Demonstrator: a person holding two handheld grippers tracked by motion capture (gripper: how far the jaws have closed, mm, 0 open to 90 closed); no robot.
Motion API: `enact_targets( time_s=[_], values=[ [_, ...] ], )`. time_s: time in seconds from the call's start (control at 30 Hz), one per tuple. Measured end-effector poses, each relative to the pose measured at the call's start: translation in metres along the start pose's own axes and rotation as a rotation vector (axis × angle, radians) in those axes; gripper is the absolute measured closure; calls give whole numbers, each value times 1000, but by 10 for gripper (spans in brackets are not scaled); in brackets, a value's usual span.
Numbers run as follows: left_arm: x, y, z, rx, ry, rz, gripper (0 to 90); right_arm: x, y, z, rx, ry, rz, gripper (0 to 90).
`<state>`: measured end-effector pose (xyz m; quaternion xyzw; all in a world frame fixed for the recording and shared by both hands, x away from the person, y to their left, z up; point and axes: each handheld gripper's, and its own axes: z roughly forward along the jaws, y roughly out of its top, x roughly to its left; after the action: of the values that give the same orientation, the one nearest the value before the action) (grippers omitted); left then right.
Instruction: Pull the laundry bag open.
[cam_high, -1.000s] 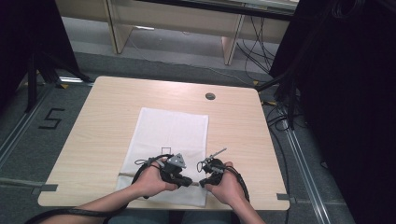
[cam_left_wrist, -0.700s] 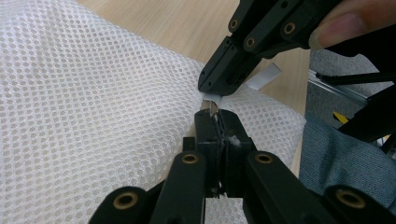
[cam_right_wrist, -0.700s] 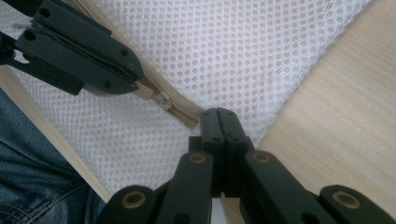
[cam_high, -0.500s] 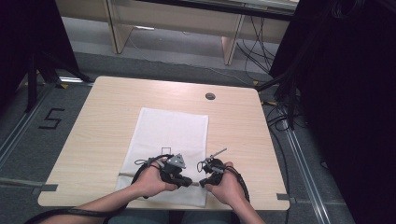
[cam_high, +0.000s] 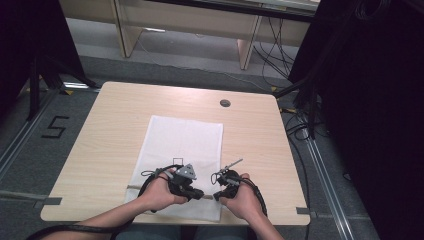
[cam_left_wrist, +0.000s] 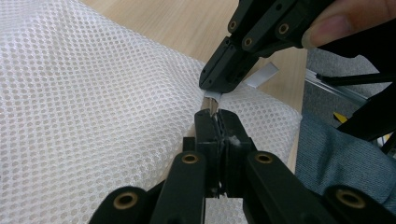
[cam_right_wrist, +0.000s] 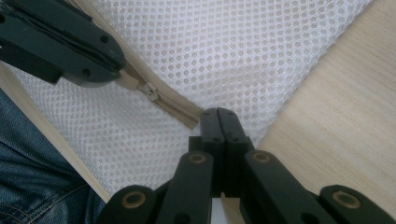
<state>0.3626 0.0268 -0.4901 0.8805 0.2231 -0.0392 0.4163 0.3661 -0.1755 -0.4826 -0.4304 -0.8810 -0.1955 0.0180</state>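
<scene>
A white mesh bag (cam_high: 182, 142) lies flat on the wooden table (cam_high: 110, 130), its beige zipper (cam_right_wrist: 175, 106) running along the near edge. My left gripper (cam_left_wrist: 215, 114) is shut on the zipper pull, which sticks out of its tip toward the slider (cam_right_wrist: 149, 91). Facing it tip to tip, my right gripper (cam_right_wrist: 217, 112) is shut on the end of the zipper tape (cam_left_wrist: 212, 95). In the high view the left gripper (cam_high: 199, 195) and right gripper (cam_high: 217, 195) meet over the bag's near edge, each held in a hand.
A round cable hole (cam_high: 225, 103) sits in the table's far right part. The table's near edge (cam_right_wrist: 51, 135) runs close under both grippers, with the person's jeans (cam_right_wrist: 32, 186) just below it. Desk legs and cables stand beyond the far edge.
</scene>
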Motion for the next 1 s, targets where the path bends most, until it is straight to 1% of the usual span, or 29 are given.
enact_targets(
  time_s=[0.1,0.13,0.17,0.33,0.43,0.47,0.5,0.53,0.57,0.73,0.77,0.8,0.83,0.87,0.9,0.93,0.97,1.0],
  values=[
    [0,0,-1,3,1,-6,878,0,0,0,-1,1,1,900],
    [1,0,-2,3,2,6,878,0,0,0,-1,1,0,900],
    [1,0,-2,0,-1,10,878,0,0,0,-1,2,0,900],
    [1,0,-3,3,1,10,878,0,0,0,-2,2,1,900],
    [1,0,-5,-8,-1,-7,878,0,0,0,-3,2,2,900],
    [2,1,-7,-3,3,0,879,0,0,0,-2,2,2,900],
    [2,0,-8,-6,4,-12,879,0,0,0,-2,1,1,900],
    [2,0,-8,-6,2,-6,879,0,0,0,-2,1,1,900],
    [3,0,-8,-7,-7,-11,878,0,0,0,-3,3,4,900],
    [1,0,-9,2,-1,-4,878,0,-1,1,-10,3,5,900],
    [1,0,-10,6,6,-8,878,0,-1,1,-12,5,6,900],
    [1,0,-13,4,2,9,878,1,-1,0,-3,7,25,900],
    [1,0,-15,3,6,-5,878,0,-1,1,-17,7,13,900],
    [1,0,-15,3,6,-5,878,0,-1,1,-17,7,13,900],
    [2,-1,-16,-6,2,8,878,-1,-1,1,-16,8,13,900],
    [2,-1,-17,-6,-2,-6,878,-1,0,0,-5,8,9,900],
    [2,-1,-18,-5,3,5,878,0,0,0,-4,7,6,900],
    [2,-1,-18,-5,3,5,878,0,0,0,-2,3,6,900]
  ],
)
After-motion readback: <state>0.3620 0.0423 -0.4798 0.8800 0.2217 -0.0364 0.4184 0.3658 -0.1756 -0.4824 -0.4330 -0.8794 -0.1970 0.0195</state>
